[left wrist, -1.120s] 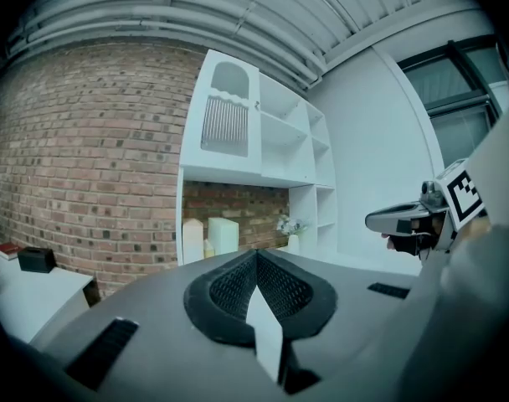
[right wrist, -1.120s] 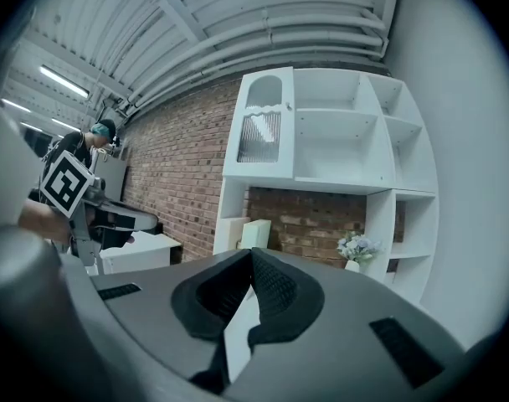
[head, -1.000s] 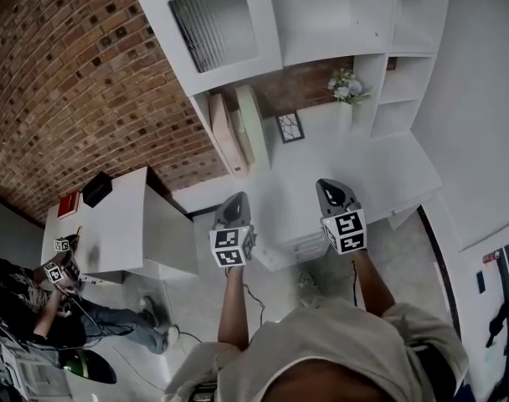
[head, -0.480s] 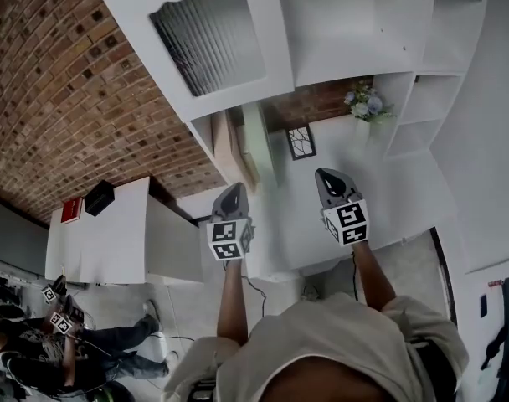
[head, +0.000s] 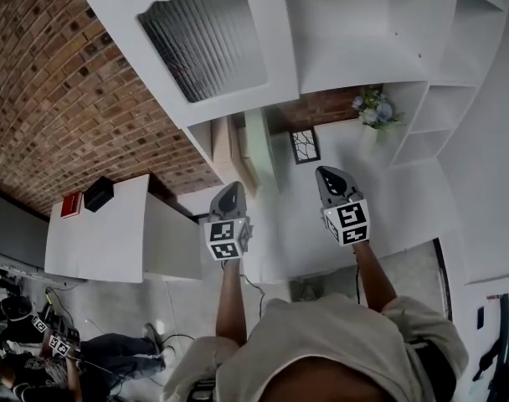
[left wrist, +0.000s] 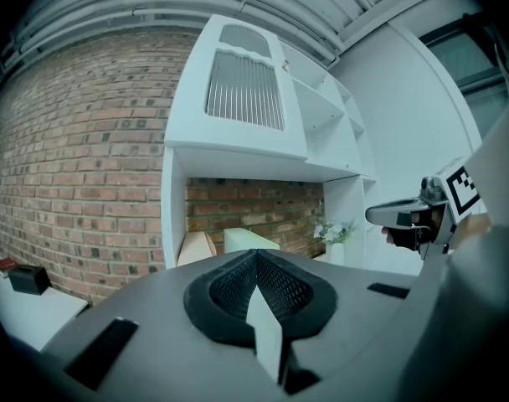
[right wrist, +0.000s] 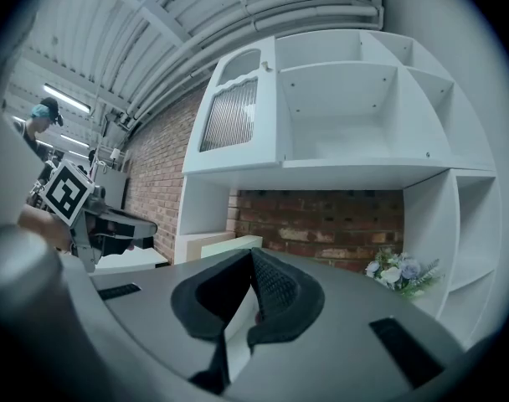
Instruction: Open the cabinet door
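A white wall cabinet stands ahead, with its ribbed-glass door point(head: 208, 44) shut at the upper left; the same door point(left wrist: 244, 90) shows in the left gripper view, and again as the door point(right wrist: 233, 115) in the right gripper view. My left gripper point(head: 231, 189) and right gripper point(head: 328, 174) are held side by side over the white counter point(head: 405, 191), pointing level at the cabinet and well short of the door. The left gripper point(left wrist: 254, 256) has its jaws shut on nothing. The right gripper point(right wrist: 253, 254) is also shut and empty.
Under the door, an alcove holds upright boards point(head: 238, 149), a small picture frame point(head: 305, 145) and a vase of flowers point(head: 373, 109). Open shelves point(head: 363, 23) fill the right. A white side table point(head: 112, 233) carries a black box point(head: 97, 193). A person point(head: 37, 342) sits at lower left.
Both grippers have come forward toward the cabinet together, and the door now looks larger and nearer. Their jaws have stayed shut.
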A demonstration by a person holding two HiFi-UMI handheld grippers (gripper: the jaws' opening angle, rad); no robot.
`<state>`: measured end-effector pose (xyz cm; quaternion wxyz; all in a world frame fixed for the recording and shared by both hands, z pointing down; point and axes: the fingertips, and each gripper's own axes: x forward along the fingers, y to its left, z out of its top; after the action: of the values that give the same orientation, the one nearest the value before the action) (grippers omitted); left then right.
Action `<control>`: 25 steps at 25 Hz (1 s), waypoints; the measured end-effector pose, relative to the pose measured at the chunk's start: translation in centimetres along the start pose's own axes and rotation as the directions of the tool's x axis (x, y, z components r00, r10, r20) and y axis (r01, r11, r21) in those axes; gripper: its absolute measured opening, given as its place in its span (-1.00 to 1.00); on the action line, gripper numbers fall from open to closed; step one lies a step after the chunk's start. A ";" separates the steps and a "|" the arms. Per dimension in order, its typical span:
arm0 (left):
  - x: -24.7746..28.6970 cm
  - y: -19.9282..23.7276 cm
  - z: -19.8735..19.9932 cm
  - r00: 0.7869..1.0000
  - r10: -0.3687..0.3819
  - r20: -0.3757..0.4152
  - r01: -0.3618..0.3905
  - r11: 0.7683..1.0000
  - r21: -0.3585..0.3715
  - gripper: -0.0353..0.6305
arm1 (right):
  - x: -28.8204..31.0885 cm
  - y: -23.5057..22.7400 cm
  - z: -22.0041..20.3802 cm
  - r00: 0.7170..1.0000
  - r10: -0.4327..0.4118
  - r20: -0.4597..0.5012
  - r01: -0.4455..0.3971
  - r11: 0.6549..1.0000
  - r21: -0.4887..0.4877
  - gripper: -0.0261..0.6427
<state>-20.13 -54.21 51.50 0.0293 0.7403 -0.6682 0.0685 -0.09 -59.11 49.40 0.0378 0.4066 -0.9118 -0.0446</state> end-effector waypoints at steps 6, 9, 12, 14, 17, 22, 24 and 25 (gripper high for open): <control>-0.1 1.2 -1.0 1.000 0.005 -0.024 -0.005 1.000 -0.002 -0.82 | 1.5 -0.1 2.2 0.999 -0.005 0.033 0.005 1.000 0.004 -0.88; 0.1 1.9 -1.0 1.000 -0.003 -0.024 0.003 1.000 -0.004 -0.82 | 2.5 -0.3 4.9 0.997 -0.011 0.073 0.013 1.000 -0.024 -0.88; 0.0 2.5 -0.7 1.000 -0.011 -0.019 0.011 1.000 -0.007 -0.82 | 3.4 -0.6 7.9 0.994 -0.026 0.107 0.032 0.998 -0.056 -0.88; 0.0 2.9 -0.2 1.000 -0.020 -0.003 0.020 1.000 -0.012 -0.82 | 4.1 -0.8 10.0 0.991 -0.040 0.125 0.049 0.996 -0.068 -0.88; 0.0 2.9 0.4 0.999 -0.041 0.013 0.042 0.999 -0.012 -0.82 | 5.2 -1.1 12.4 0.990 -0.052 0.133 0.063 0.995 -0.082 -0.88; -0.1 3.1 0.5 0.998 -0.062 0.017 0.062 0.998 -0.014 -0.82 | 6.3 -1.7 15.9 0.986 -0.048 0.159 0.063 0.994 -0.092 -0.88; -0.3 3.4 0.4 0.998 -0.066 0.014 0.066 0.998 -0.015 -0.82 | 6.8 -2.1 17.4 0.984 -0.046 0.171 0.060 0.995 -0.077 -0.88; -0.4 3.6 0.4 0.998 -0.066 0.016 0.067 0.998 -0.015 -0.82 | 7.1 -2.3 18.1 0.983 -0.043 0.177 0.055 0.996 -0.065 -0.88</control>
<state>-23.71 -54.29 50.83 0.0322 0.7624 -0.6439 0.0566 -5.03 -65.08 31.38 -0.0295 0.4218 -0.8992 -0.1128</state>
